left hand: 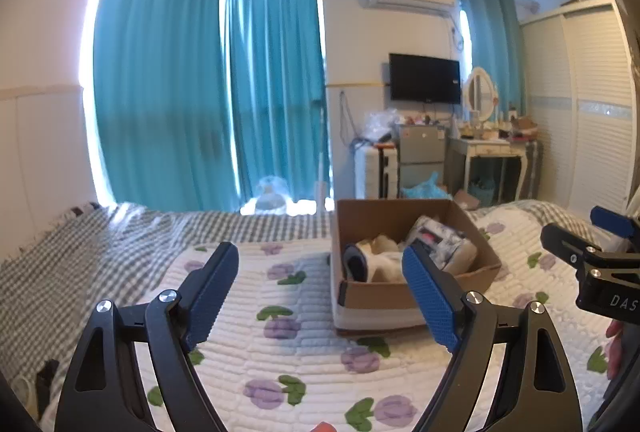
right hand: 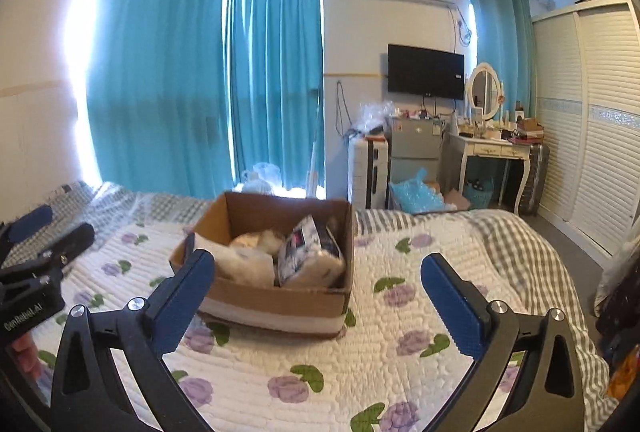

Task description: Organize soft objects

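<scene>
A brown cardboard box (left hand: 384,296) stands on the flowered quilt (left hand: 280,344) of the bed. It holds soft things: a wrapped tissue pack (left hand: 440,240), white cloth items (left hand: 380,256) and a dark rolled piece (left hand: 356,264). My left gripper (left hand: 320,280) is open and empty, hovering above the quilt just left of the box. In the right wrist view the box (right hand: 280,304) sits ahead with the tissue pack (right hand: 312,252) and cream items (right hand: 256,244) inside. My right gripper (right hand: 320,288) is open and empty in front of the box.
A grey checked sheet (left hand: 100,244) covers the bed's far side. Teal curtains (left hand: 160,92), a suitcase (right hand: 368,172), a small fridge (right hand: 414,148), a dressing table (right hand: 492,152) and a white wardrobe (right hand: 592,120) line the room beyond. The other gripper shows at each view's edge (left hand: 600,260).
</scene>
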Tool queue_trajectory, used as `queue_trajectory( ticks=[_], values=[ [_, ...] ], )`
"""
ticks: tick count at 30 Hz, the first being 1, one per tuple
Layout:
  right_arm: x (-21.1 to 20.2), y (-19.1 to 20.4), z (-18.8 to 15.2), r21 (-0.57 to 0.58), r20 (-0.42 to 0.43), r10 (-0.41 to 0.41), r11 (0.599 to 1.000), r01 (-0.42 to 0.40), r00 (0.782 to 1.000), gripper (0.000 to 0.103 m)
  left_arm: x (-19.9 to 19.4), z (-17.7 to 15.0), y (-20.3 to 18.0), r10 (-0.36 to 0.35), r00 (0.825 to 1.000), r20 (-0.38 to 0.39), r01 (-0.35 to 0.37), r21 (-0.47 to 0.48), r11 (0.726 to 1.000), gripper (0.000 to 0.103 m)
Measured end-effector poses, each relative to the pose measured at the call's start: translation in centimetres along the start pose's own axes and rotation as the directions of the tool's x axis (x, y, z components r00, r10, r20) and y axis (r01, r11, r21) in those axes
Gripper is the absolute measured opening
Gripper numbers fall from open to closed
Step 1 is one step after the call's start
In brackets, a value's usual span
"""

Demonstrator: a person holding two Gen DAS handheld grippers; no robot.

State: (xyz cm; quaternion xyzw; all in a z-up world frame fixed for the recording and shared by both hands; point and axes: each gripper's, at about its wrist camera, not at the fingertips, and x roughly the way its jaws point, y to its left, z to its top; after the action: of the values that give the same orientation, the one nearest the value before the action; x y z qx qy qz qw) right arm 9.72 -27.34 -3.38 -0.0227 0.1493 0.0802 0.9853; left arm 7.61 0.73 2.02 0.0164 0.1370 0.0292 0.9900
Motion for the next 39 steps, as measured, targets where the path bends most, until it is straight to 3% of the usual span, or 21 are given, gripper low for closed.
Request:
queue_trajectory(
  ticks=[39],
  values=[
    [0.6, 1.0, -0.5, -0.005, -0.034, 0.004, 1.0, -0.004, 0.999, 0.103, 0.1, -1.4, 0.3, -0.04, 0.998, -0.044, 0.04, -0.02, 0.999, 0.085]
  ],
)
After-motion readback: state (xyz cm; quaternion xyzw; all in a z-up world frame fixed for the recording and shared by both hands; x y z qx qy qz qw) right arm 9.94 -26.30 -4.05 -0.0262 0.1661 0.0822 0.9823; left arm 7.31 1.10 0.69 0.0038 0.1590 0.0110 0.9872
